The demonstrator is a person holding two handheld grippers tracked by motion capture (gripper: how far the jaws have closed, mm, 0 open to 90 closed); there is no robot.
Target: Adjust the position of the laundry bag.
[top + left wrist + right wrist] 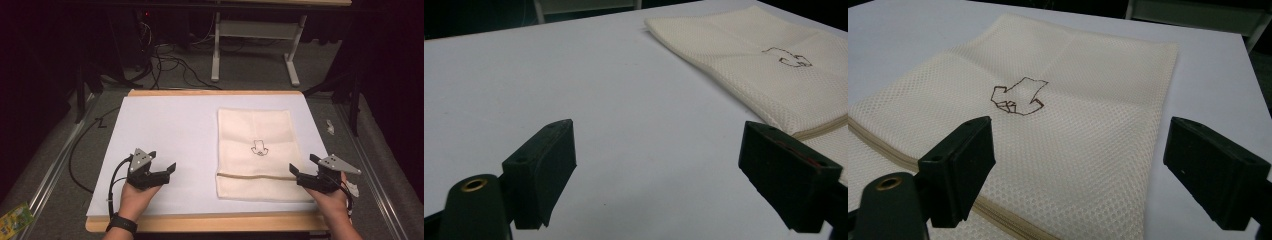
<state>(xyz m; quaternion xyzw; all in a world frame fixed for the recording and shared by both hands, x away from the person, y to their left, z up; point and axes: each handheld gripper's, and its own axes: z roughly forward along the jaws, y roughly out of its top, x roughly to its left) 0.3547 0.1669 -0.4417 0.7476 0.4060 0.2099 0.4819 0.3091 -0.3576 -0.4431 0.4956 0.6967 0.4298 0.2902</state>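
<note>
your left gripper sits low over the white table top, on the near left part of it, with its jaws spread wide and nothing between them. in the left gripper view the same gripper looks across bare white surface, and the cream mesh bag lies off to its right, apart from the jaws as far as the view shows.

your right gripper is at the near right edge of the mesh bag, jaws also spread wide, holding nothing. in the right gripper view that gripper hangs above the bag; whether a jaw touches the fabric cannot be told.

the bag lies flat on the right half of the table top, long side running away from you. a zip crosses it near your end; in the right gripper view the zip runs just beside the left jaw. a small dark outline drawing marks the middle of the bag, seen also in the right gripper view.

cables lie on the grey floor beyond the table, near a white frame leg.
</note>
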